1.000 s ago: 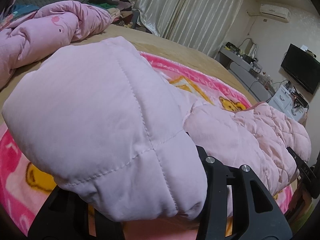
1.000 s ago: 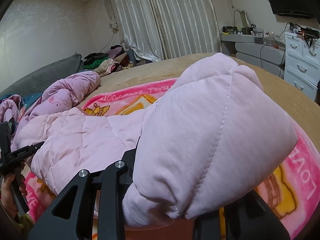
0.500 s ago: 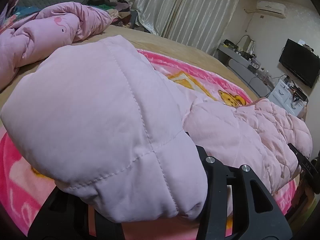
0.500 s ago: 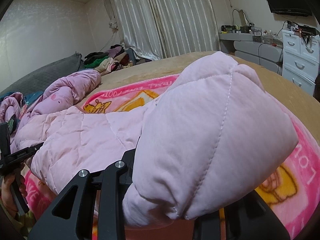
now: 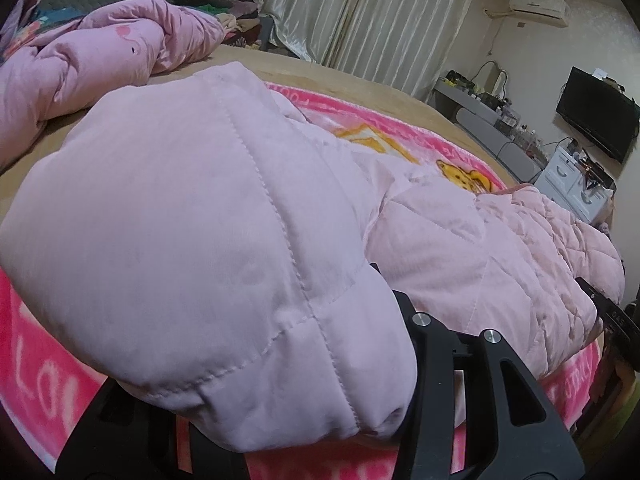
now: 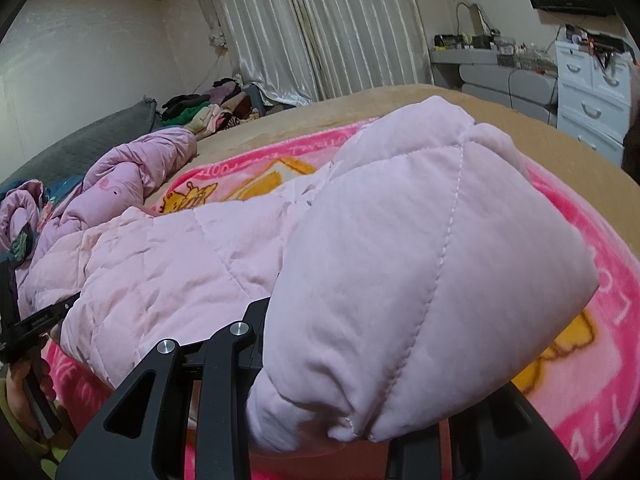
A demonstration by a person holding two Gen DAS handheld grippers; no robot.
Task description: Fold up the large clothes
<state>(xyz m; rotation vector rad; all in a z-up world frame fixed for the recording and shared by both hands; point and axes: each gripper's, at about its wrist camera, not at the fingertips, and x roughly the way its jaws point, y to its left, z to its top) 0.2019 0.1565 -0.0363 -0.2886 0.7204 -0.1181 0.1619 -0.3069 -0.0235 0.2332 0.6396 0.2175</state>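
Evidently mid-fold, seen first from the left wrist: left gripper [image 5: 304, 420] clamped on a puffy corner of the pale pink quilted jacket [image 5: 460, 240], padding bulging over the black fingers [image 5: 424, 360] and hiding the tips. Rest of the jacket stretched across the near edge of the pink cartoon blanket [image 5: 400, 136], which lies on the tan bed [image 5: 360, 84]; far end of the jacket ending beside the other tool at the right border. Crumpled pink duvet [image 5: 100, 64] heaped toward the bed's far left corner, well apart from the jacket. Curtains [image 5: 380, 12] and a wall television [image 5: 596, 112] beyond. From the right wrist: right gripper [image 6: 320, 432] likewise closed on the jacket's other corner [image 6: 420, 260], fabric swelling over the fingers [image 6: 224, 360], quilted body running leftward to where a hand [image 6: 28, 392] holds the left tool. Pile of clothes [image 6: 208, 108] past the bed's far edge, white drawers [image 6: 592, 100] at right. For a clean fold, probably best to carry both corners forward level and together, keeping the held edge taut and parallel to the blanket's near edge, then lay it over the far half so seams meet before letting go. Main risk, by the look of it: slippery padding creeping out of either grip, or one corner trailing and skewing the crease.
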